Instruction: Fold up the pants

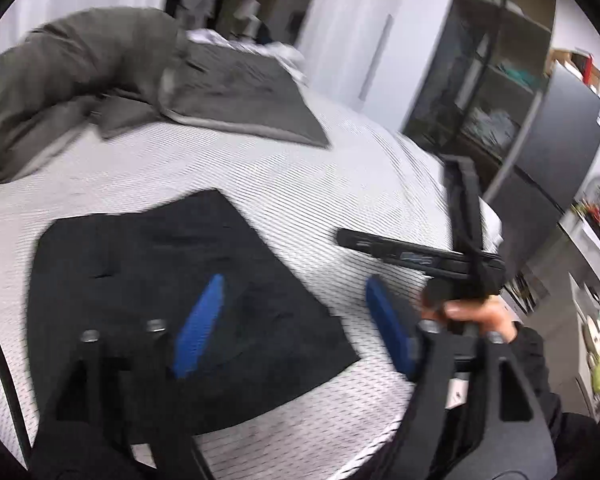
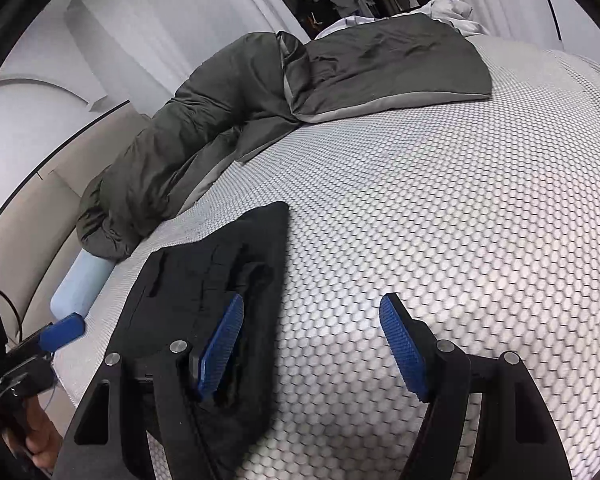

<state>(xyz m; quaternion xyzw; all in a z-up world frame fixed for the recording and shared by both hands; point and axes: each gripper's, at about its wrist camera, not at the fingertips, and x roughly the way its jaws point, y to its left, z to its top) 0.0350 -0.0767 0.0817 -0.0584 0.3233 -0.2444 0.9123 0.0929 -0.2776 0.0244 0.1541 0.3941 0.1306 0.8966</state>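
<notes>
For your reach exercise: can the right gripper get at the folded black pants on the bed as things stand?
Probably yes. The right gripper is open and empty, the black pants lie flat on the mattress just below its left finger, and nothing lies between them.

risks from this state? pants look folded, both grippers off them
1. The black pants lie near the mattress edge; a nudge might slide them off.
2. The left gripper and right gripper hang open just above the fabric, so a finger might snag a fold on the way out.
3. The top layer looks rumpled in the right wrist view; the fold may not stay flat.
</notes>
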